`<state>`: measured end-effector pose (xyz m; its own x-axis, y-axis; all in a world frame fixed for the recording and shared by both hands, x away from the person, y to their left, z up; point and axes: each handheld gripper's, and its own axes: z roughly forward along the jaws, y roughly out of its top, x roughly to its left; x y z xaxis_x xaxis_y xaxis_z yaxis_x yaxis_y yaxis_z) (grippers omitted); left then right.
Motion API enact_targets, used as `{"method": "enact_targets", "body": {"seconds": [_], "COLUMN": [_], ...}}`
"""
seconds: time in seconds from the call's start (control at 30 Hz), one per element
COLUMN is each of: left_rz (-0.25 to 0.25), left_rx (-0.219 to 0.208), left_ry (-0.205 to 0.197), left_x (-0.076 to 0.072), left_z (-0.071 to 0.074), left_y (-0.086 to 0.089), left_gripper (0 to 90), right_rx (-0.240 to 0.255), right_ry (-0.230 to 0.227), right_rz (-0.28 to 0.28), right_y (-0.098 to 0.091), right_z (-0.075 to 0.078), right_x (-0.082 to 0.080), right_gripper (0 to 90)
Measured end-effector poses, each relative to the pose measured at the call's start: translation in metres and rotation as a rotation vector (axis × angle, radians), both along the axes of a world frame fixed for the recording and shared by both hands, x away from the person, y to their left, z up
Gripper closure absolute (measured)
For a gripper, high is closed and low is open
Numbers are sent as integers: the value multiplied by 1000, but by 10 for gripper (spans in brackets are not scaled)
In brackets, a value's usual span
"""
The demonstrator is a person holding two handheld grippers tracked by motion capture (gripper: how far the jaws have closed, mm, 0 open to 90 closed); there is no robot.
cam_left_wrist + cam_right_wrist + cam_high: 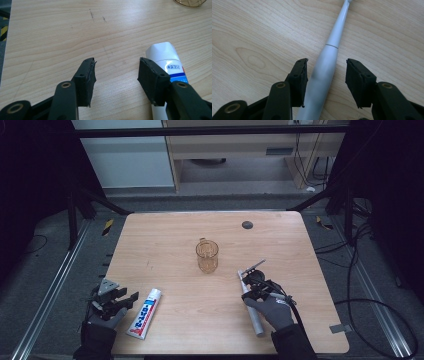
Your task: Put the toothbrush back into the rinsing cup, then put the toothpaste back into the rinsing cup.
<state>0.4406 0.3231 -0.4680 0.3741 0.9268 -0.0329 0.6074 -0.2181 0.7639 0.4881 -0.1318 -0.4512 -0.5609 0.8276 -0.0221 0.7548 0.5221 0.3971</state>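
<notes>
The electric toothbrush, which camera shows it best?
The right gripper view: the electric toothbrush lies close up on the table, its grey handle between the right tool's open jaws. The high view shows it small, partly hidden under that hand.

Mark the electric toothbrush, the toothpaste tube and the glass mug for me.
electric toothbrush (324,67): right gripper view, on the grey handle between the open jaws.
toothpaste tube (144,314): high view, on the printed middle of the tube.
glass mug (207,256): high view, on its amber side wall.
</notes>
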Motion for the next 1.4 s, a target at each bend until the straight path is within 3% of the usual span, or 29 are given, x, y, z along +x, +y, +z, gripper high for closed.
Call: {"method": "enact_targets", "body": {"seconds": [0.1, 0.2, 0.23, 0.33, 0.37, 0.43, 0.5, 1.03, 1.4], "left_rz": [-4, -3, -2, -4, -5, -5, -7, -12, -13], "left_rx": [-1, -2, -3, -3, -2, -1, 2, 3, 7], "left_ry": [3, 4, 3, 5, 6, 7, 11, 17, 16], "left_x": [1, 1, 0, 0, 0, 0, 1, 1, 1], "left_z": [-1, -1, -1, -1, -1, -1, -1, -2, -2], "left_y": [0, 0, 0, 0, 0, 0, -1, -1, -1], "left_gripper": [468, 468, 468, 468, 468, 468, 467, 467, 467], "right_rx": [-9, -2, -15, 4, -10, 9, 13, 8, -6], "right_ry": [11, 27, 21, 49, 35, 77, 94, 116, 108], "right_rz": [12, -19, 12, -37, 6, -88, -101, -123, -145], "right_y": [0, 3, 0, 4, 2, 10, 11, 13, 18], "right_z": [-4, -5, -7, -8, -9, -8, -9, -17, -17], "right_x": [2, 3, 5, 5, 7, 6, 7, 13, 12], "right_gripper": [532, 537, 542, 549, 553, 557, 562, 603, 664]}}
